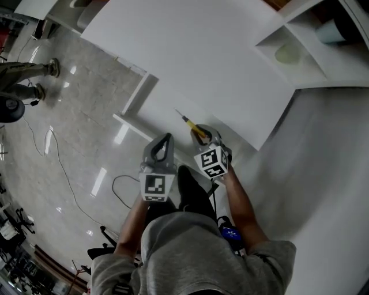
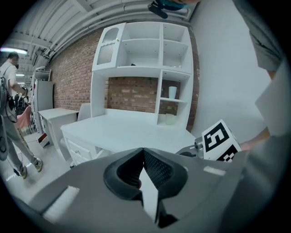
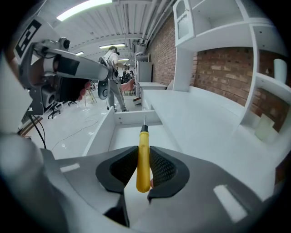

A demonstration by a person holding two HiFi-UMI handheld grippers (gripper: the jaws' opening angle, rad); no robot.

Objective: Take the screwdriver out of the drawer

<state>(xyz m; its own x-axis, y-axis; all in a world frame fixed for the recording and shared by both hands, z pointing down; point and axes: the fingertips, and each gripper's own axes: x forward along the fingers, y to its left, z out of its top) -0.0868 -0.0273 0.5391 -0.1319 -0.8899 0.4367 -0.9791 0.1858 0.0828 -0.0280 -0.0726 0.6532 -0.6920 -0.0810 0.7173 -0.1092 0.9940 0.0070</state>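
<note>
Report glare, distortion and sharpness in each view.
Head view: dim, with glare streaks on the glossy floor. Left gripper view: fisheye, dark corners, shelf unit bowed. Right gripper view: same fisheye, ceiling light blown out, screwdriver sharp.

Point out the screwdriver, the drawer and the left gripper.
screwdriver [image 3: 143,157], right gripper view, yellow handle.
drawer [image 3: 135,118], right gripper view, far wall.
left gripper [image 2: 143,153], left gripper view, where its fingers meet.

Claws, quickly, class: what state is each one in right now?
Left claw: closed, nothing in it.
Right claw: closed on the yellow screwdriver.
</note>
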